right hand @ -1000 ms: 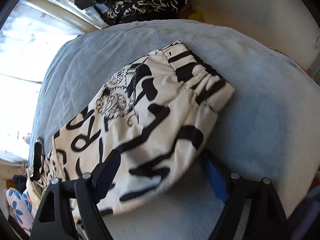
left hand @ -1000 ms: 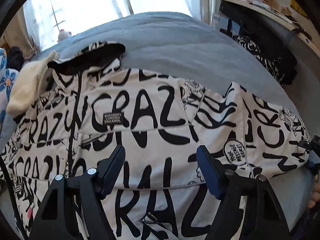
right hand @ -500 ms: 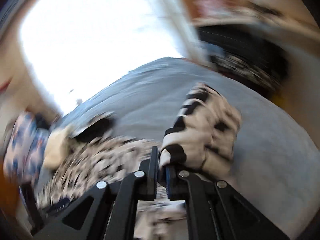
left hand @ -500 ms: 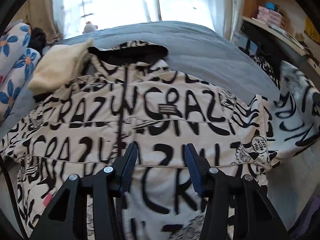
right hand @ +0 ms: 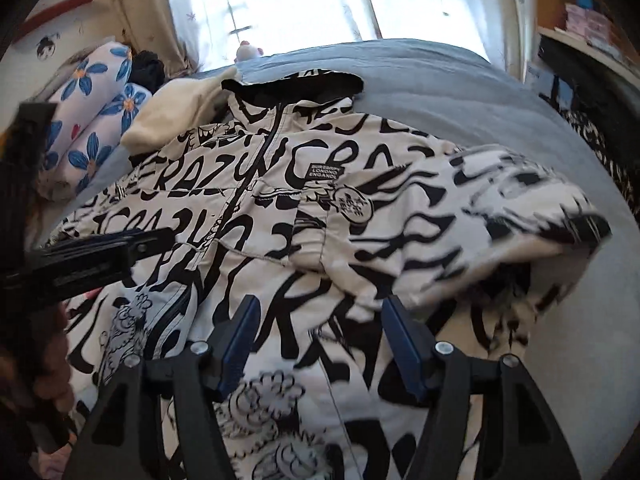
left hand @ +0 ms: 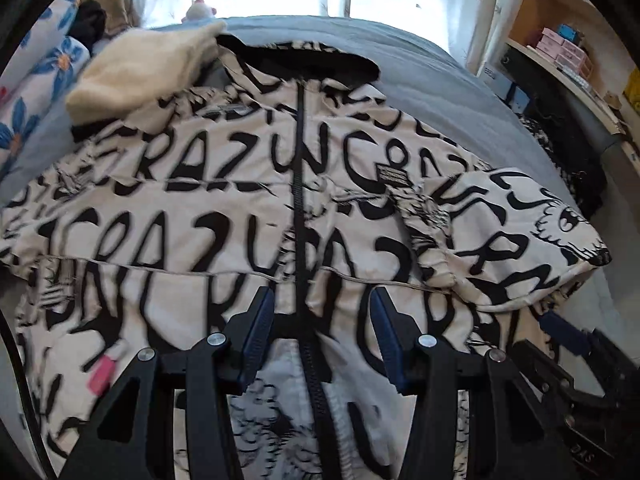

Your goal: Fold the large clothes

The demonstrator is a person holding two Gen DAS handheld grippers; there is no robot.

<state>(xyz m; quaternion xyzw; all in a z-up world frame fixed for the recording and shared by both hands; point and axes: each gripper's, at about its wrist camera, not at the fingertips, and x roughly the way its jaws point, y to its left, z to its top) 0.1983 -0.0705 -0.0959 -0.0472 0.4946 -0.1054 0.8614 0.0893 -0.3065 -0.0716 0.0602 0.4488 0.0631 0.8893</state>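
jacket (left hand: 224, 216): one, zipped, on bed (left hand: 420, 68) | sleeve (right hand: 460, 232): one folded across chest | left tongs (left hand: 322, 330): part open, empty | right tongs (right hand: 316, 338): opening, empty

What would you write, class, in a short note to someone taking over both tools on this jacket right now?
Left tool: open, empty, above the zipper.
Right tool: jaws opening, nothing between them.
Jacket: front up on the grey bed, zipped.
Done: the sleeve on the picture's right lies folded across the chest.
Left: the other sleeve, then fold the body.
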